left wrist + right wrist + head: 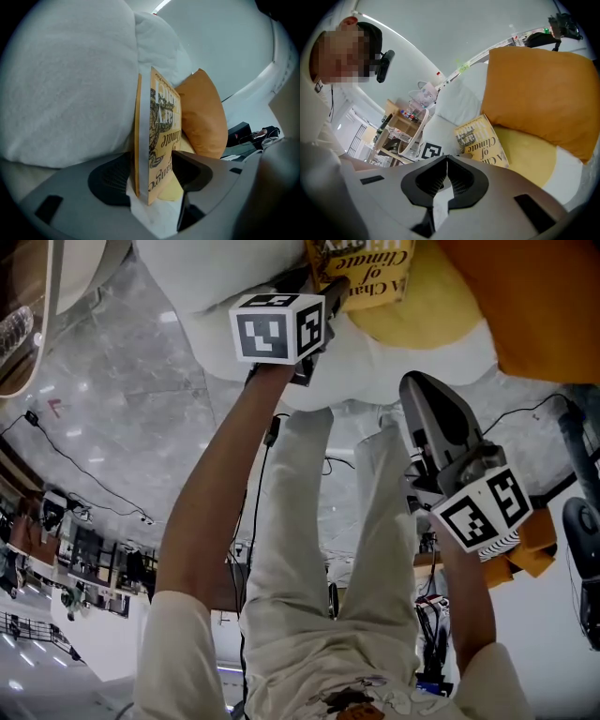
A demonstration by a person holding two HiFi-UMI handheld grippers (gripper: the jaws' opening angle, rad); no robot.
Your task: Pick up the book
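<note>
- Yellow paperback, so head view first: the book (361, 273) is up at 12 o'clock, leaning by the white pillow (216, 268). My left gripper (323, 298) is on its lower edge. My right gripper (424, 399) hangs out at 3 o'clock, well apart from it.
- Left gripper view: my left gripper (150, 176) is pinching the book (161, 136) edge-on, one pad on each cover, low down near the bottom edge. White pillow (65, 79) fills 10 o'clock, orange pillow (201, 117) sits at 2 o'clock behind the book.
- Handling guess: thin and light, but floppy, and that cover looks smooth enough to slide. A grip nearer the spine should droop less.
- Right gripper view: my right gripper (446, 161) has its jaws pressed together on nothing. The book (480, 140) is just past them at 2 o'clock, touching the yellow cushion (529, 164); orange pillow (534, 93) is farther out the same way.
- Wooden shelf (401, 124) at 9 o'clock holds small colourful bits, too tiny to tell.
</note>
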